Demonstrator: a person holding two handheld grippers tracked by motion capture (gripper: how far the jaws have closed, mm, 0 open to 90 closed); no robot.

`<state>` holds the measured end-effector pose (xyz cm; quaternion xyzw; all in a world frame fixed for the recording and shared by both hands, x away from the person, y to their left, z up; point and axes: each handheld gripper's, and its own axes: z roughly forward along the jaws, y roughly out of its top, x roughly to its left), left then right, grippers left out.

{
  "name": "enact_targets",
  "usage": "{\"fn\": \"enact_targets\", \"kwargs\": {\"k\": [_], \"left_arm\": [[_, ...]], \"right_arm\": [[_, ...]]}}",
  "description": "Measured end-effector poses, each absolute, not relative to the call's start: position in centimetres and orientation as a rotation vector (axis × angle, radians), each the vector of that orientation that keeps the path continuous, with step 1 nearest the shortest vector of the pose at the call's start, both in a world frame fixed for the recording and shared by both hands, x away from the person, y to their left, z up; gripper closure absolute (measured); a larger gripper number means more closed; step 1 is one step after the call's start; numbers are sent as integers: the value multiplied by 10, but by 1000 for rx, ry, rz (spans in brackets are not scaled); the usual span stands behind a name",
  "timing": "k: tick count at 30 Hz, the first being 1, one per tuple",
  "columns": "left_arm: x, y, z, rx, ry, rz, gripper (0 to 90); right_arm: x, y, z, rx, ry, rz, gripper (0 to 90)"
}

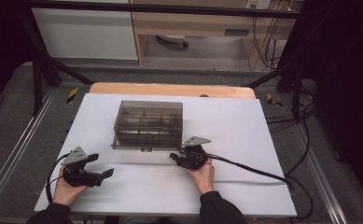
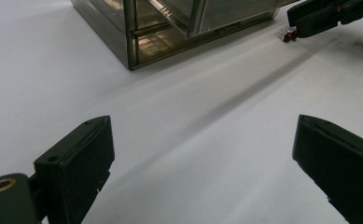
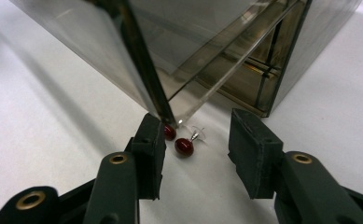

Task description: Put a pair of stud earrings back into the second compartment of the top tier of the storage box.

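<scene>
The red earrings (image 3: pixel 184 146) are seen on the white table (image 1: pixel 244 126) at the smoked drawer box's (image 1: pixel 147 123) near corner, bracketed untouched between the spread jaws of the nearer right gripper (image 3: pixel 195 154), while the left gripper (image 2: pixel 202 168) is held wide open, well apart.

no text, label, brand, number or sign can be read in any of these pictures.
</scene>
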<state>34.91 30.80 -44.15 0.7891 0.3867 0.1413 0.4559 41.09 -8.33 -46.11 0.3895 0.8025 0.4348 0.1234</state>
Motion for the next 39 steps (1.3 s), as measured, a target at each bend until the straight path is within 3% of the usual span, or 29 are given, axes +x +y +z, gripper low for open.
{"fn": "enact_targets", "kwargs": {"k": [17,29,32,39], "left_arm": [[349,308,-441,1944,951,351,53],[349,308,-441,1945,950,352,54],[349,308,-441,1945,951,352,54],[349,308,-441,1945,951,351,54]], "right_arm": [[415,-85,-460,1151,2366,1217,719],[415,-85,-460,1159,2368,1208,723],[414,-86,-459,1147,2360,1190,664],[414,-85,-460,1163,2348,1202,673]]}}
